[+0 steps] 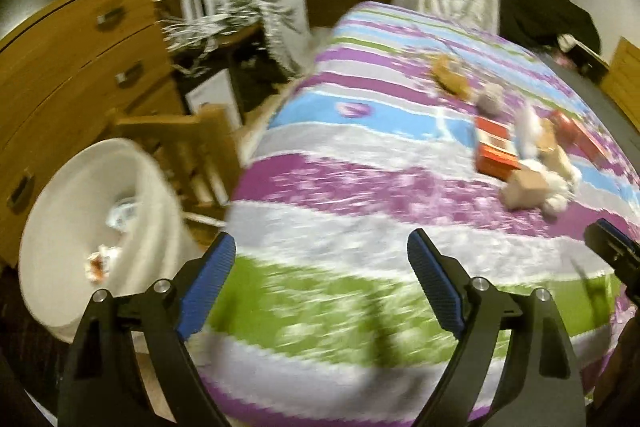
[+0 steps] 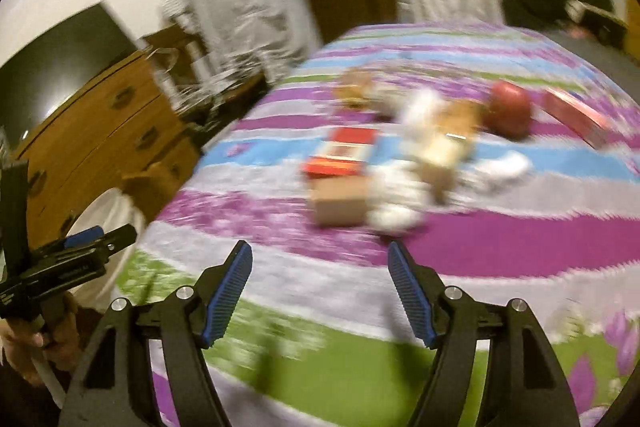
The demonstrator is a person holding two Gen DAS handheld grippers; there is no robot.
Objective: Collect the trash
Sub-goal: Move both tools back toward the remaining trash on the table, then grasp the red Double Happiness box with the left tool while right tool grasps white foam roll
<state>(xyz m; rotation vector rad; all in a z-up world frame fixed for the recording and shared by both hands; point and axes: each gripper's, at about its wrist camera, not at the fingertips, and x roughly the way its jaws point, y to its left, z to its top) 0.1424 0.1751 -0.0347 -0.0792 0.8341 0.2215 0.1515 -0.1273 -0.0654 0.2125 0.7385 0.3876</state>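
Your right claw is spread wide with nothing in it, and the trash pile sits on the bedspread straight ahead, the cardboard box nearest its tips. Your left claw, also apart and empty, is farther from the pile, with the white bin on its left.

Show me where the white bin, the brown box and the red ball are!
white bin (image 1: 132,171), left wrist view, upper rim.
brown box (image 2: 340,203), right wrist view, front face.
red ball (image 2: 512,111), right wrist view, middle.
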